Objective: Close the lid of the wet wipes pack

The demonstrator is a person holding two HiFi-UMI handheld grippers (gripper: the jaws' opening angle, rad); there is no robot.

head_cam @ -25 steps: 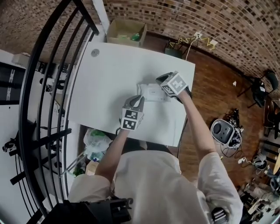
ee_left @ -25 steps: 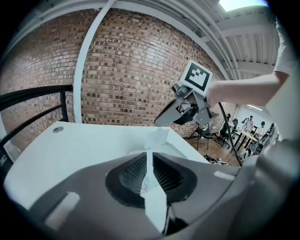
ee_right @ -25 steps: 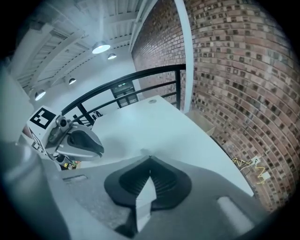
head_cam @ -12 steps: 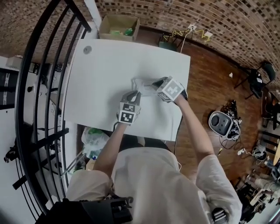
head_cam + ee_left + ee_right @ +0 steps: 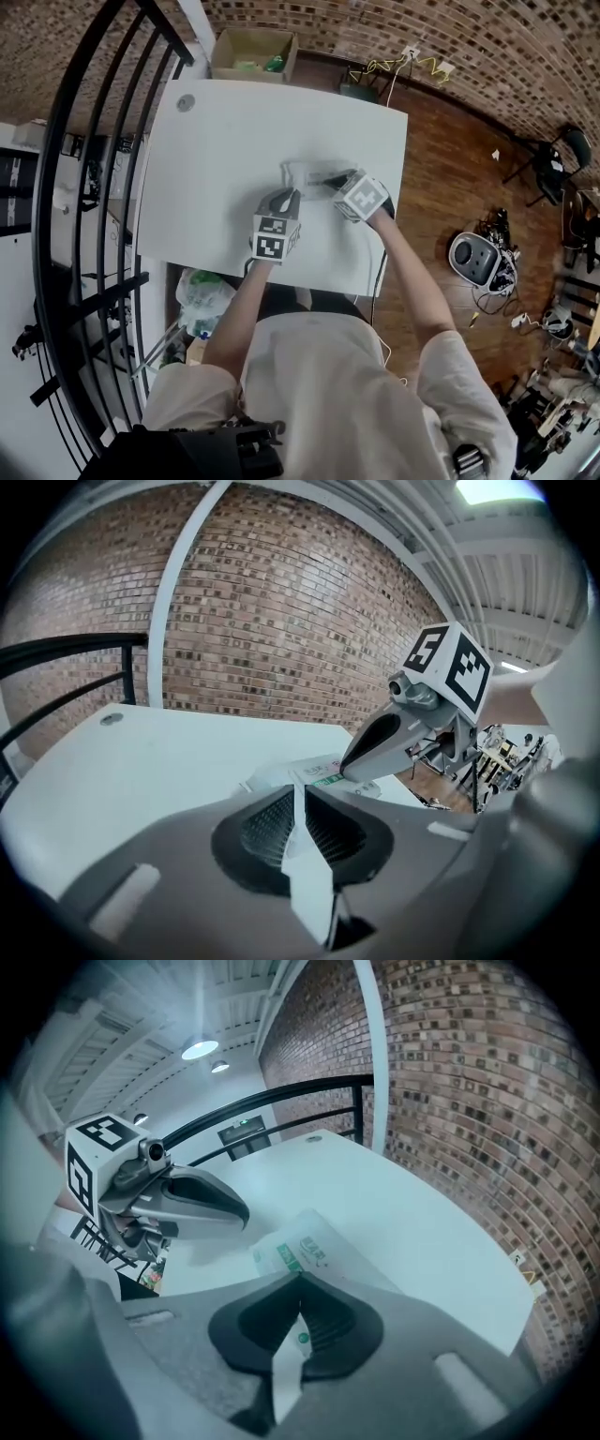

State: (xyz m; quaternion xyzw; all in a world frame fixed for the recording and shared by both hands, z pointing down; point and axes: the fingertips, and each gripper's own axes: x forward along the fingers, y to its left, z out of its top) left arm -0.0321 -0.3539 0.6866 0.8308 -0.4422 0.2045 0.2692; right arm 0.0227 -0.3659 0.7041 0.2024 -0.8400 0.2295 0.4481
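The white wet wipes pack (image 5: 306,172) with green print lies flat near the table's right-hand near part. It also shows just past the jaw tips as the pack (image 5: 319,770) and the pack (image 5: 307,1247). My right gripper (image 5: 325,180) points steeply down with its shut tips on the pack's top; the right gripper (image 5: 300,1279) hides the lid beneath it. My left gripper (image 5: 292,194) is shut with its tips at the pack's near left edge, as the left gripper (image 5: 300,787) view confirms. Whether the lid is down I cannot tell.
The white table (image 5: 225,141) ends close to the pack on the right and near sides. A cardboard box (image 5: 248,54) stands on the floor beyond the far edge. A black railing (image 5: 94,187) runs along the left, with a plastic bag (image 5: 202,295) below.
My right gripper has come down and toward the near side over the pack, its tips now on top. The left gripper has stayed by the pack's near left edge.
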